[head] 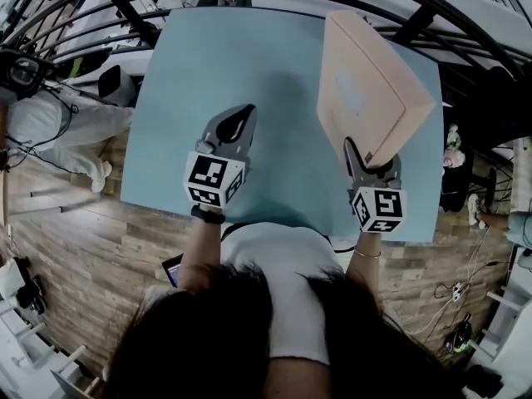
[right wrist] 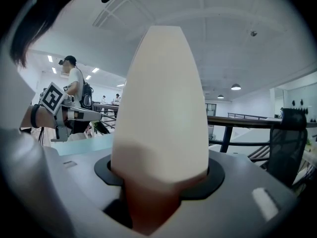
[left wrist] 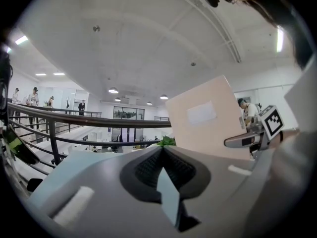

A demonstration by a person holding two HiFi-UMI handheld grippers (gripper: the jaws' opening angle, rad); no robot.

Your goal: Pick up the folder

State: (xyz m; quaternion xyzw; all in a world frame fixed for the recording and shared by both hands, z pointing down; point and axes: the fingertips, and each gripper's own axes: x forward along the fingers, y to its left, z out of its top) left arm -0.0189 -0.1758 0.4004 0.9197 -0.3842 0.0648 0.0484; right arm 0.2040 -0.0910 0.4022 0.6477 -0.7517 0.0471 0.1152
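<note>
Two tools: R tool wide, w/ firm grip on folder; L tool fully closed, empty.

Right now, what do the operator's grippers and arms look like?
The left gripper and right gripper are grey moulded shells tapering toward the tips, with black ribbed pads inside. Each carries a white cube printed with black square markers. No cables show. The person wears a white top, forearms uncovered, a black band on the left wrist, a thin bracelet on the right.
</note>
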